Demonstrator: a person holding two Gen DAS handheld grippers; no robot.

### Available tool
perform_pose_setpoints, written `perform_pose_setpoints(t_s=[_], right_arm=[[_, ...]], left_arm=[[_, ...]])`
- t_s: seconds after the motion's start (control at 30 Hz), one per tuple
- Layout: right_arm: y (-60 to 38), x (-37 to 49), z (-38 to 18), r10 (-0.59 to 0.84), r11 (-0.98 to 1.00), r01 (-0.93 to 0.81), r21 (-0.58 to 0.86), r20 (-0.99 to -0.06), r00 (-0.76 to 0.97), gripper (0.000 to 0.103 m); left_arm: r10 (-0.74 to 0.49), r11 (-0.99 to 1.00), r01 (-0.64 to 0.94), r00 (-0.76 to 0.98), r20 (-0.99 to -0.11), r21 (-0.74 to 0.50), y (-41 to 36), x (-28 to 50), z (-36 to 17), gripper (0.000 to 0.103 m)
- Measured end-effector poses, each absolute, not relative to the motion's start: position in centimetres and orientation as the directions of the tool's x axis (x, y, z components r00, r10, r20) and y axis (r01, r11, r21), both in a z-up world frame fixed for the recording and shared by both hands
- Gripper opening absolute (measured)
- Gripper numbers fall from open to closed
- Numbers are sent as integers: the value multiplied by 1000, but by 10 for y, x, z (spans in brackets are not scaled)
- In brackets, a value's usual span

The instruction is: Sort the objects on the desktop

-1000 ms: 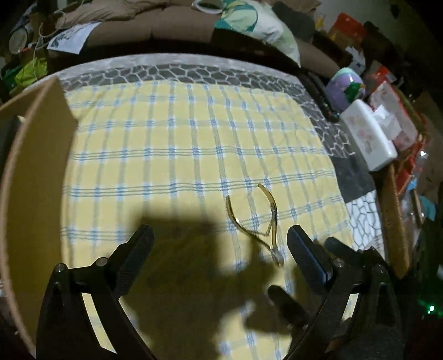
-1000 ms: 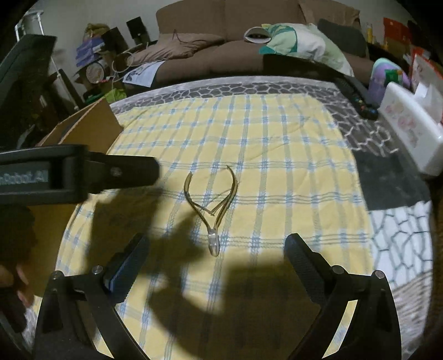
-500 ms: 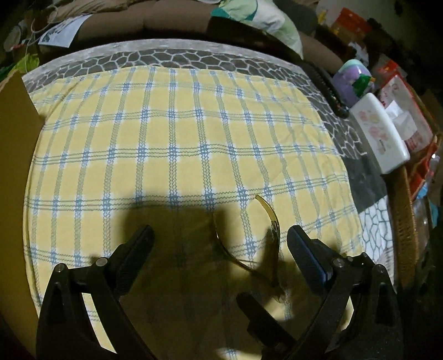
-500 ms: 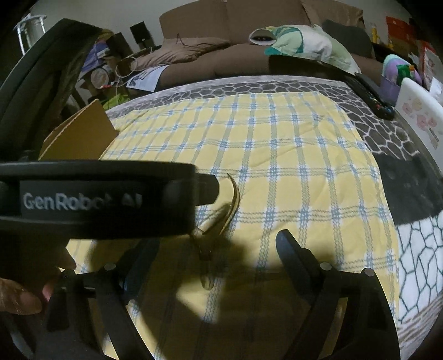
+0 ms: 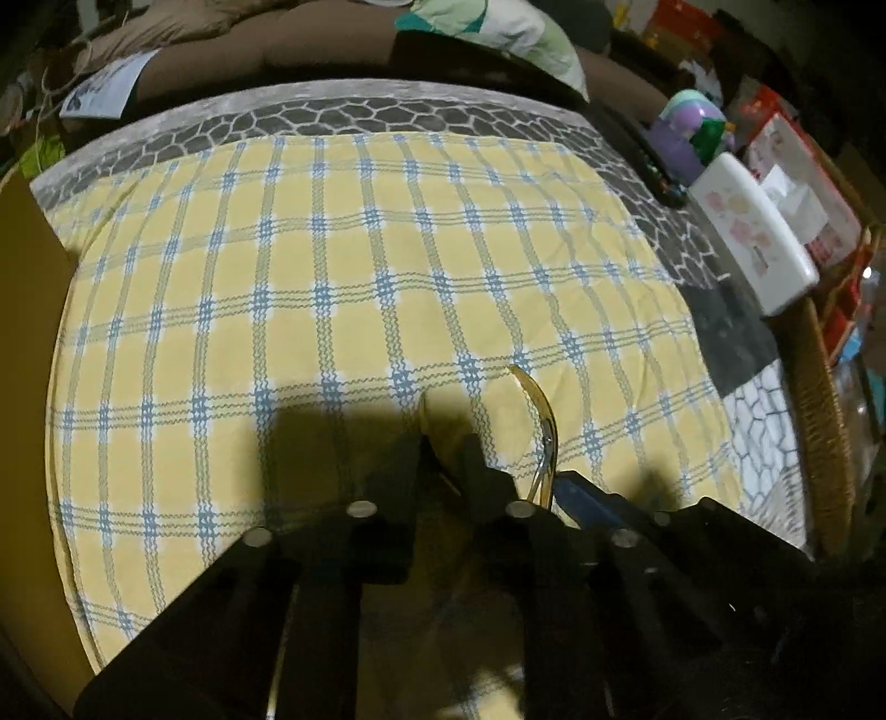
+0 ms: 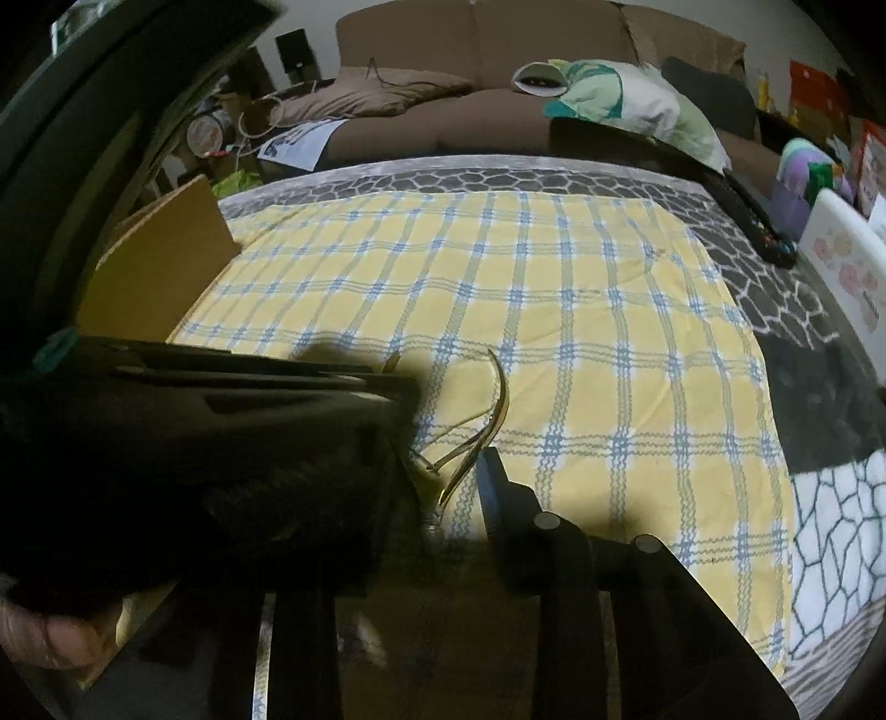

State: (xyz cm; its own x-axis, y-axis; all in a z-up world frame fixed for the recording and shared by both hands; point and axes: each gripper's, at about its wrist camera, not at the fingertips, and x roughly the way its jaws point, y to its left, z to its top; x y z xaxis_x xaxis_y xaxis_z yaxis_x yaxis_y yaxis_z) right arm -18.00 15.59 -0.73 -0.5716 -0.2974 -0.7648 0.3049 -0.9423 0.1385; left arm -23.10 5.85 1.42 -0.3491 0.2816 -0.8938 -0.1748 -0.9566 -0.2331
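Right under my two cameras, both tongs crowd onto the gold nippers (image 6: 470, 437), which sit on the yellow checked cloth (image 5: 343, 288) near its front edge. My left gripper (image 5: 443, 448) has just been closing, and its fingers (image 5: 396, 459) now stand nearly together around one handle, low near the pivot; shadow hides the contact, so I can't swear the pads are biting. The other handle (image 5: 540, 412) curves up free just to the right of it. My right gripper (image 6: 443, 476) has also just been closing. From its own camera I see only its right finger (image 6: 495, 487), just beside the nippers' pivot end; the left gripper's body blocks the other finger, so I cannot tell whether it pinches anything. The nippers' tip (image 6: 432, 526) points toward me, the handles away. A hand (image 6: 39, 637) shows at the lower left of that view.

Further back, a cardboard box (image 6: 160, 266) stands at the cloth's left edge. A white case (image 5: 753, 232) and a remote (image 6: 747, 216) sit off to the right on the grey patterned cover (image 5: 354, 111). A brown sofa (image 6: 487, 50) with a pillow (image 6: 637, 105) closes the back.
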Motion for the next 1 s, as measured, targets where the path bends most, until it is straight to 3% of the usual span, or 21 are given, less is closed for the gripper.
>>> perform_pose_setpoints(t_s=[0.17, 0.2, 0.27, 0.43, 0.57, 0.67, 0.73, 0.83, 0.93, 1.0], right_arm=[[162, -176, -2, -343, -931, 306, 197, -758, -556, 23], [163, -173, 0, -360, -926, 311, 214, -751, -553, 17], [161, -169, 2, -405, -908, 332, 257, -745, -530, 15], [181, -164, 9, -382, -924, 248, 292, -746, -545, 15], [221, -183, 13, -320, -940, 99, 328, -740, -591, 26], [224, -209, 5, -351, -924, 78, 374, -749, -562, 26], [215, -222, -3, -369, -921, 94, 379, -765, -528, 26], [208, -230, -17, -446, -885, 103, 455, -761, -471, 25], [224, -229, -29, -579, -773, 51, 633, -670, -465, 31], [237, -223, -36, -655, -678, 13, 735, -597, -464, 33]], left_arm=[[330, -942, -186, -348, -877, -281, 56, -223, 25, 10], [356, -933, -186, -341, -870, -309, 55, -221, 29, 8], [397, -915, -202, -310, -864, -349, 59, -218, 32, 4], [361, -930, -193, -332, -871, -312, 58, -218, 38, 3], [313, -949, -163, -357, -880, -271, 53, -229, 32, 7], [311, -949, -157, -335, -890, -272, 56, -233, 19, 10], [331, -942, -161, -323, -886, -293, 58, -233, 12, 17], [333, -941, -180, -345, -877, -287, 62, -229, 9, 14], [444, -896, -157, -325, -835, -416, 50, -230, 6, 24], [471, -882, -141, -318, -823, -450, 44, -229, 5, 24]])
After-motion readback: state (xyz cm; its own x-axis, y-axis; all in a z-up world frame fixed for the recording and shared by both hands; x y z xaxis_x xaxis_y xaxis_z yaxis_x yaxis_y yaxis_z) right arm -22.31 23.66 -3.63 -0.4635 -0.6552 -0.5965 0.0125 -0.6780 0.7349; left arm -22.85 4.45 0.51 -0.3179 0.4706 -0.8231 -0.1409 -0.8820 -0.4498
